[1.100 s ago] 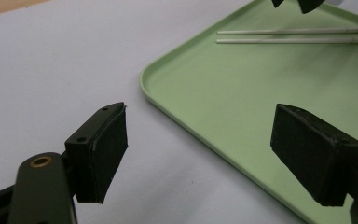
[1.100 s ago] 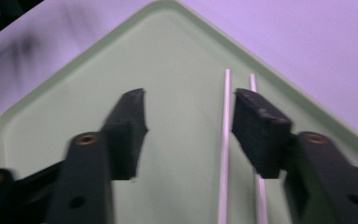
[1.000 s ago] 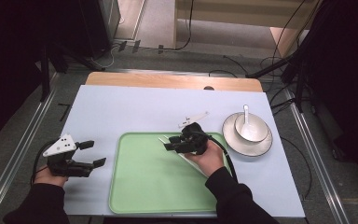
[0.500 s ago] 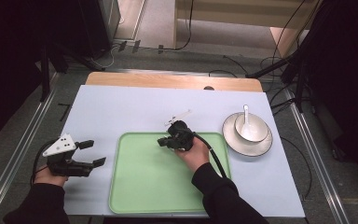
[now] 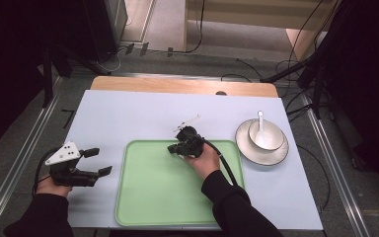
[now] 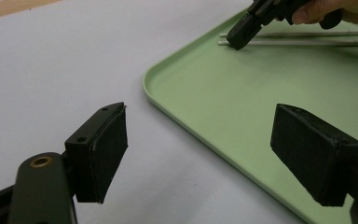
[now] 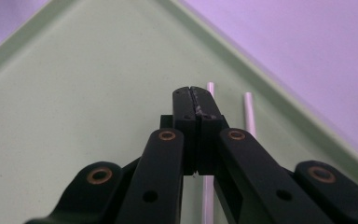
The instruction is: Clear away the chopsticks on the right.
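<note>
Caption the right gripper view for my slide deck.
Shut right gripper above two white chopsticks on the green tray.

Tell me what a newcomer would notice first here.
The green tray at the table's near middle draws the eye, with the right gripper shut above two white chopsticks by its far rim. A bowl with a spoon sits on a plate to the right.
</note>
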Demonstrator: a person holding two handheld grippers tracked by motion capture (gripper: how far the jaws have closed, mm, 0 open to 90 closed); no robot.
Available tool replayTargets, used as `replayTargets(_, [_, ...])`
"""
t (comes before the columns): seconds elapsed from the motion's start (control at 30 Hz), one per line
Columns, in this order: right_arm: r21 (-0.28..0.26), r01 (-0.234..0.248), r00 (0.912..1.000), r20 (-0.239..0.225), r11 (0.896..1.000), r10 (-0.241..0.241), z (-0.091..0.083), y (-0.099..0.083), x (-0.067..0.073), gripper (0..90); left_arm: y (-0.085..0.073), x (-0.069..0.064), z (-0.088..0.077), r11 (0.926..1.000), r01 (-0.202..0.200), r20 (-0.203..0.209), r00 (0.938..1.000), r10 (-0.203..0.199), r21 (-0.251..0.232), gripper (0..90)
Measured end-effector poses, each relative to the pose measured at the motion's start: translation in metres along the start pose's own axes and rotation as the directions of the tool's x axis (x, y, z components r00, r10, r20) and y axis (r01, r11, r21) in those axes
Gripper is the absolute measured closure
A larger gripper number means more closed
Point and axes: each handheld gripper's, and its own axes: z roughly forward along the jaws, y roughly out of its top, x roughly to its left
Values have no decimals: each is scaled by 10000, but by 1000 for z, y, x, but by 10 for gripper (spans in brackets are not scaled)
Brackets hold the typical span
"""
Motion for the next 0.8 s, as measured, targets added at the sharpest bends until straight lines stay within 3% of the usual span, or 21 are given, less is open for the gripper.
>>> replayTargets(0.8, [-120, -931, 9946, 451, 9956, 935, -30, -27, -30, 900, 1, 0, 3, 10000, -81, 53, 10000, 81, 59, 187])
